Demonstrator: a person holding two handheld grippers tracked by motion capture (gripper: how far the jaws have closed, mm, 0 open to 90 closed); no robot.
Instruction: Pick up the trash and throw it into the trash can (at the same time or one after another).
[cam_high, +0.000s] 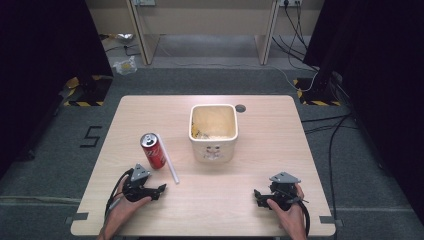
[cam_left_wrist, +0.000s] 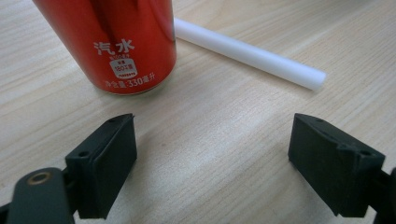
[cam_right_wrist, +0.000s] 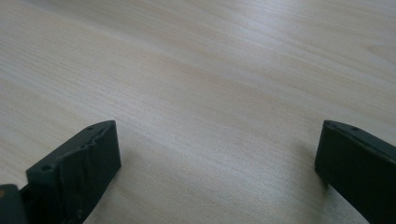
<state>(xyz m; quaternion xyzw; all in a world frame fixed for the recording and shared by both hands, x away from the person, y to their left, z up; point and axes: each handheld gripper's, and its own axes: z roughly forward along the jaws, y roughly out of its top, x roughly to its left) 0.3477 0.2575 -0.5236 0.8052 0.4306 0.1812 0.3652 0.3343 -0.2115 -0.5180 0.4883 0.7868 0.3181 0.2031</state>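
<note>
A red soda can (cam_high: 153, 150) stands upright on the wooden table (cam_high: 150, 115), left of centre. A white straw-like tube (cam_high: 168, 159) lies just right of it. My left gripper (cam_high: 161, 189) rests on the table near the front left, open, with bare wood between its jaws. In the left gripper view the can (cam_left_wrist: 116, 42) stands close ahead at the upper left and the tube (cam_left_wrist: 252, 56) runs across behind it. My right gripper (cam_high: 257, 196) lies at the front right, open, pointing left over bare table (cam_right_wrist: 210, 93).
A cream square bucket (cam_high: 213, 131) stands at the table's centre, with scraps inside. A small round hole (cam_high: 240, 108) sits in the tabletop behind it. Cables and desk legs lie on the floor beyond the table.
</note>
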